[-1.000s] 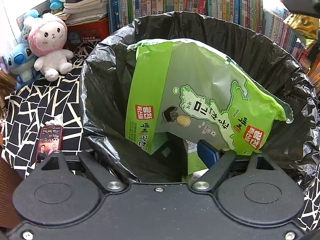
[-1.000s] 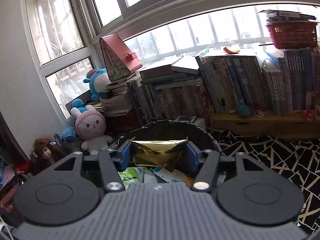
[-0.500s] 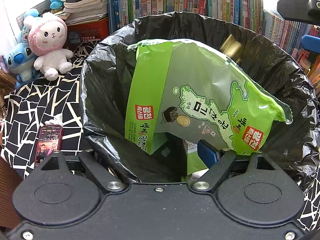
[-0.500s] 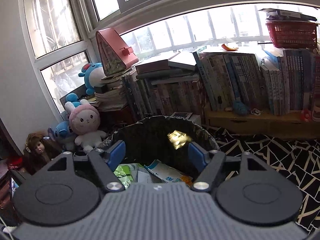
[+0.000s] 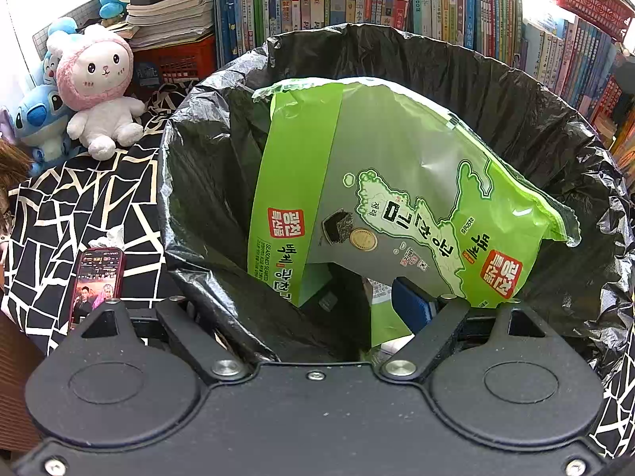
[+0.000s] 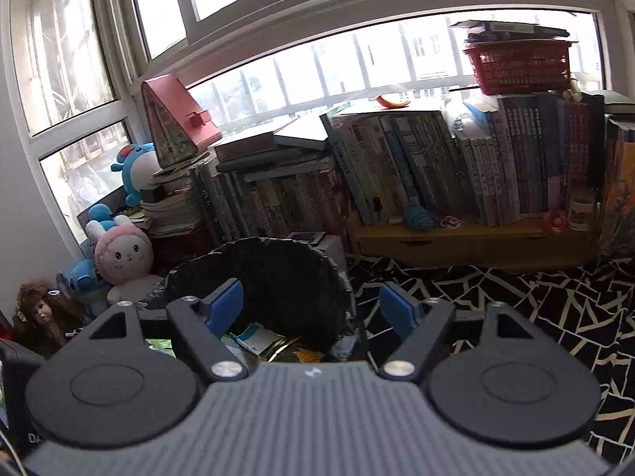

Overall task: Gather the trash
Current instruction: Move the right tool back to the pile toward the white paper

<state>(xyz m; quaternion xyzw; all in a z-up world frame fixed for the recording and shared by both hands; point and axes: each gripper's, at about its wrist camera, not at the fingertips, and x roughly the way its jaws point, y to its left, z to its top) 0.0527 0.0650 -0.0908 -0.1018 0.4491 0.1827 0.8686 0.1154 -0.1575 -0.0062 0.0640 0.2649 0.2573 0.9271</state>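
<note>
wrappers weigh nothing: green seaweed bag point(image 5: 397, 166) is thin, crinkly, slippery, best pinched at its rim. right tongs point(image 6: 311, 311) have just been opening, nothing between; left tongs point(image 5: 357, 305) straddle the bin liner point(image 5: 206, 182) rim, grip unclear.

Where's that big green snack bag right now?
In the left wrist view, the green snack bag stands inside the black-lined trash bin, leaning against its right wall.

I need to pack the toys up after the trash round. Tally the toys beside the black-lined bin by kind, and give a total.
Blue plush toys: 3
Pink-hooded bunny plush: 1
Brown-haired doll: 1
Total: 5
</note>
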